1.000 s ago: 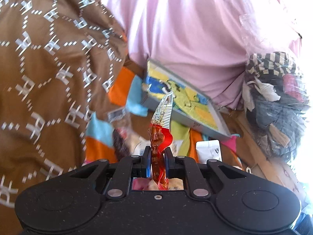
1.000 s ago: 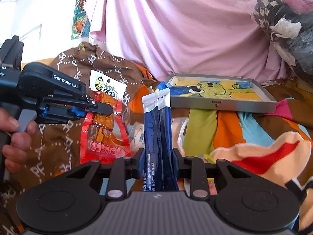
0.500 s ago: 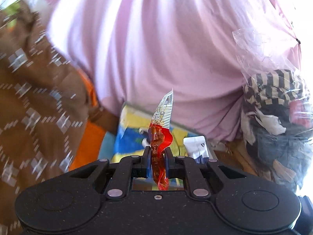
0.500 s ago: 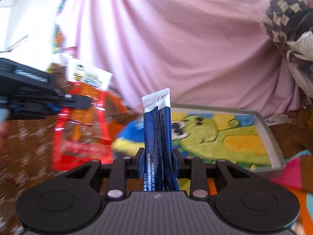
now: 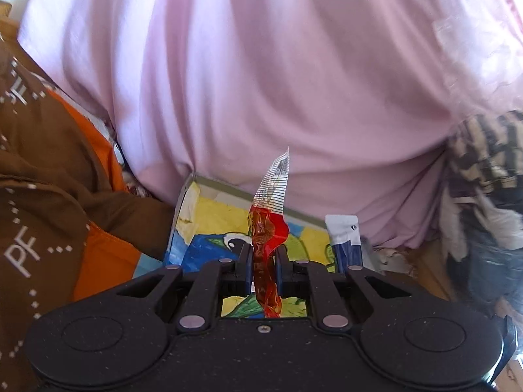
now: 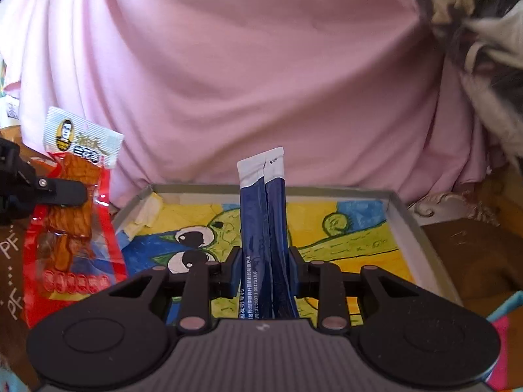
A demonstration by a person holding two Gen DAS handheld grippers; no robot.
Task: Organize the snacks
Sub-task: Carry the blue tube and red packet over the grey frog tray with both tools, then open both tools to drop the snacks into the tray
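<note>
Holding a snack in each hand-held gripper, I am judging the task to be in mid-carry, with nothing yet set down in the tray that I can see. My left hand-held gripper [image 5: 264, 263] is pinching a red snack packet [image 5: 266, 228] edge-on between its fingers, and in the right wrist view that same packet is hanging at the left, beside the tray's near left corner rather than over it. My right hand-held gripper [image 6: 264, 261] is clamping a pair of blue stick sachets [image 6: 264, 215] upright, and these are standing over the shallow tray [image 6: 405, 209] with the yellow, green and blue cartoon drawing on its floor. The painted floor is showing bare wherever I can see it, so I am reckoning both deliveries are still to do, and any other snacks are out of view. A pink draped cloth [image 6: 261, 81] is hanging close behind the tray's far rim. Brown patterned fabric [image 5: 39, 212] is bunching against the tray's left side, and a bundle of checked and dark cloth [image 5: 483, 196] is sitting to the right; neither is covering the tray
</note>
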